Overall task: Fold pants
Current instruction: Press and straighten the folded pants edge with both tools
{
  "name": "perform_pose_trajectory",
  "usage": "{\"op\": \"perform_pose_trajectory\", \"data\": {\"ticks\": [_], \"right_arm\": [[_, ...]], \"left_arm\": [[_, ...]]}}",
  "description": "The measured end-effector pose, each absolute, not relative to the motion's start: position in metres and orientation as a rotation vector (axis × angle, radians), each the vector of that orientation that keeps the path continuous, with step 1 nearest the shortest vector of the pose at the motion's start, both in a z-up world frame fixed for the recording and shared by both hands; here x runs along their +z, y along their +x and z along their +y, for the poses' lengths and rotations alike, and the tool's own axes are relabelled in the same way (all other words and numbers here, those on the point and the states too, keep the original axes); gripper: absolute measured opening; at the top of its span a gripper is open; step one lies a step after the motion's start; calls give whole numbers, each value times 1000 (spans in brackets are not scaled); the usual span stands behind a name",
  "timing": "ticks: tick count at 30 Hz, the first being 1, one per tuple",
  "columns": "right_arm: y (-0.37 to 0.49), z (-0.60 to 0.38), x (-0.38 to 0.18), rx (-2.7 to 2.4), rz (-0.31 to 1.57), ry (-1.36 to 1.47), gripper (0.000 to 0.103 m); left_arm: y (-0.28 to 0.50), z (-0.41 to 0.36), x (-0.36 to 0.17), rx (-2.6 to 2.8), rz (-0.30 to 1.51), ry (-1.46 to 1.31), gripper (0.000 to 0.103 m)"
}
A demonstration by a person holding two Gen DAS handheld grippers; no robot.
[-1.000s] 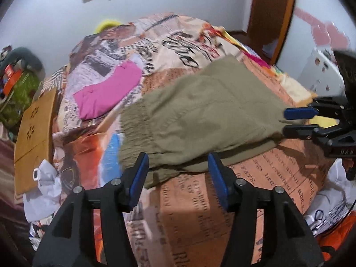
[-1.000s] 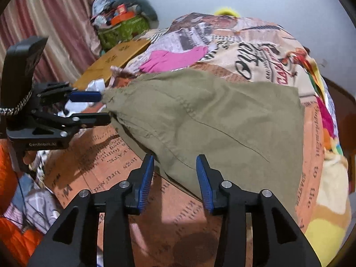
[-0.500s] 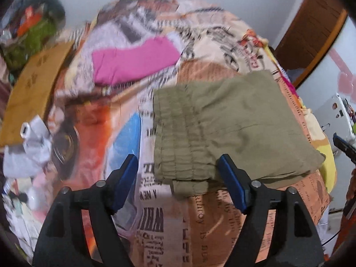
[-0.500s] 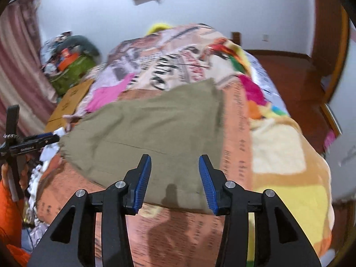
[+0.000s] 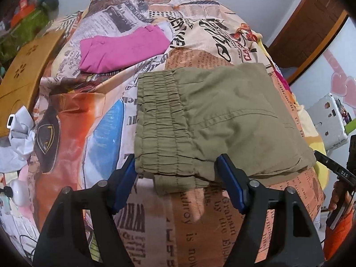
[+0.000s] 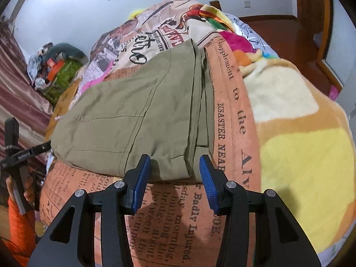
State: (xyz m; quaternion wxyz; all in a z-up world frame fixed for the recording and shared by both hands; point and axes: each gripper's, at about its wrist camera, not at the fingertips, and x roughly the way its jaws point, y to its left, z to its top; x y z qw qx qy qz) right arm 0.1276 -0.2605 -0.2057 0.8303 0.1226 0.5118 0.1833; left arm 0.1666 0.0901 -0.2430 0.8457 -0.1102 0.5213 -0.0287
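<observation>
Olive-green pants lie folded on a bed with a newspaper-print cover. The elastic waistband faces my left gripper, which is open with its blue pads on either side of the waistband's near corner. In the right wrist view the pants show their stacked leg-hem end. My right gripper is open, its pads either side of the near hem corner. Neither gripper holds cloth.
A folded pink garment lies further back on the bed. A wooden board and crumpled white cloth sit at the left. A yellow and cream blanket lies right of the pants. A white device stands beside the bed.
Both grippers have moved apart to opposite ends of the pants and come close to the near corners. The left one now faces the waistband, the right one the hem end. Both stayed open.
</observation>
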Motion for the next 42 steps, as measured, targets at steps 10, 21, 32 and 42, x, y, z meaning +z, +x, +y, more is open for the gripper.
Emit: {"op": "perform_pose_trajectory", "data": {"ticks": [10, 21, 32, 42], "right_arm": [[121, -255, -192, 393, 983, 246, 12], [131, -259, -191, 352, 978, 163, 11], [132, -257, -205, 327, 1091, 105, 26], [145, -275, -165, 295, 976, 149, 51]], "left_arm": [[162, 97, -221, 1, 1026, -211, 53], [152, 99, -231, 18, 1070, -191, 35], [148, 104, -231, 63, 1059, -168, 56], [176, 119, -198, 143, 964, -150, 73]]}}
